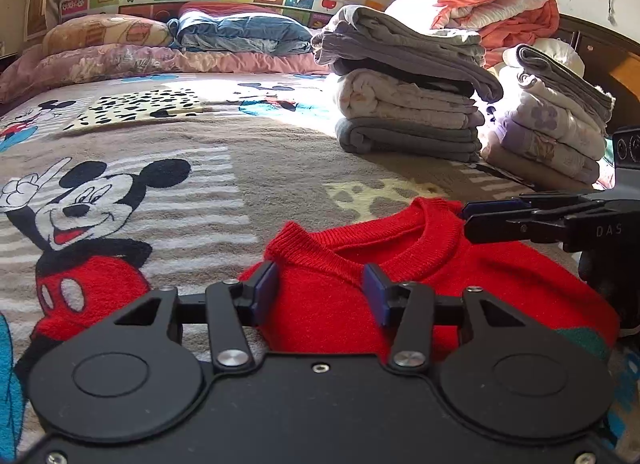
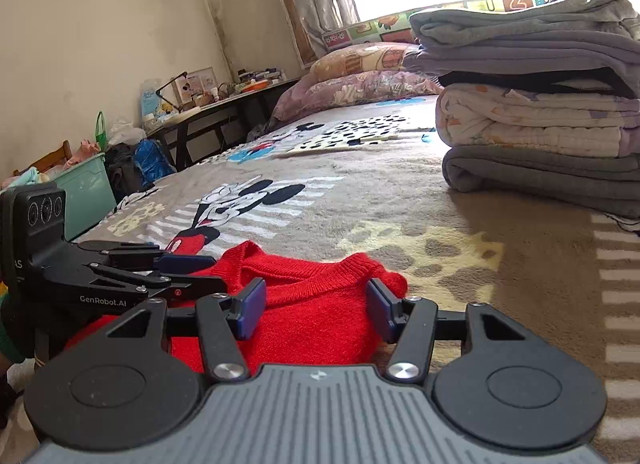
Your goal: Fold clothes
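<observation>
While a red knitted sweater (image 1: 460,276) lies on a bed covered by a cartoon-mouse blanket (image 1: 224,168), two hand-held grippers rest low over its neckline end, one at each shoulder. Seen from its own wrist camera, the left gripper (image 1: 322,292) has its blue-padded jaws spread apart, with a fold of the left shoulder's red knit lying between them but not pinched. Likewise released, the right gripper (image 2: 314,304) straddles the opposite shoulder beside the ribbed collar (image 2: 316,270); its jaws stand wide and grip nothing. Each gripper also appears at the edge of the other's view, side on, and there the two look level with each other.

Farther up the bed, well apart from the sweater, stand two stacks of folded laundry (image 1: 408,92), with pillows (image 1: 104,34) and a bright window behind.

My judgement is that the step in hand is taking hold of both shoulders to begin a fold. Doing it well would mean lowering both grippers evenly, so each closes on the seam edge through both layers of knit rather than just the top one. Matching points on either side of the collar should keep the fold square. Loose knit stretches easily, so a shallow or uneven bite could skew the garment or let it slip.
</observation>
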Demonstrator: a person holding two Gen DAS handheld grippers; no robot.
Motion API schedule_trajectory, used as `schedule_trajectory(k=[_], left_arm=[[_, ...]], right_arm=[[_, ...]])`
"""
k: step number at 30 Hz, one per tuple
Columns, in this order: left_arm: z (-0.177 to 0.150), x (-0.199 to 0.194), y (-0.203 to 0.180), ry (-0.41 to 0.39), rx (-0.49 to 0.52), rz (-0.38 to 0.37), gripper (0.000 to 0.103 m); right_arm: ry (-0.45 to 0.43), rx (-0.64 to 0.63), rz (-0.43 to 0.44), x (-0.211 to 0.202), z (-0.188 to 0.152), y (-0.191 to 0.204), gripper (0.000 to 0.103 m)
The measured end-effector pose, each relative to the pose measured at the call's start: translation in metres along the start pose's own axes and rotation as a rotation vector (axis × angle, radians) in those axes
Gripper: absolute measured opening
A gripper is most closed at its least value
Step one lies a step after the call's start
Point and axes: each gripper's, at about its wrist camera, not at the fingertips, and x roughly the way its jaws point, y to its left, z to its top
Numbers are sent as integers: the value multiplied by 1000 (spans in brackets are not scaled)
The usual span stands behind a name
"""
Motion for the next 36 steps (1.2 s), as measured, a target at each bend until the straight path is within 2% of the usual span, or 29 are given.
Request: schedule_trajectory(k=[2,5,10,13,16,18,23,25,28,30,31,33,36], left_arm=[[1,-14,0,-31,-40,7,51],[0,-35,2,-53,-132,-16,56],[-13,-56,12,-11,-340,-3,57],[-26,-65,19,20,-483,-17,58],[-34,-68,21,76,-604,-48,61],[-37,-64,18,112,-646,-54,61],[-39,-53,23,115,-735,-90,61],[-37,-47,26,114,-759,-113,61],[-35,-36,25,112,-780,-131,60],[-34,-31,23,105,-779,-129,54],[-35,-29,22,100,-781,-125,51],[-39,-30,23,94,-795,-124,37],[-50,-36,29,70,-895,-174,26]], right_arm=[[-3,90,-12,-13,-2,-4,56],[42,227,-19,-26,-14,-8,62],[28,530,45,-40,-35,-21,69],[45,632,58,-44,-53,-18,70],[67,625,40,-43,-58,-11,70],[72,635,39,-40,-58,-10,71],[73,635,60,-19,-55,-14,70],[74,605,70,-10,-53,-15,66],[66,626,74,-1,-53,-23,52],[67,648,81,2,-54,-28,41],[67,649,86,3,-55,-28,39],[66,647,92,5,-55,-27,35],[48,671,121,2,-59,-26,30]])
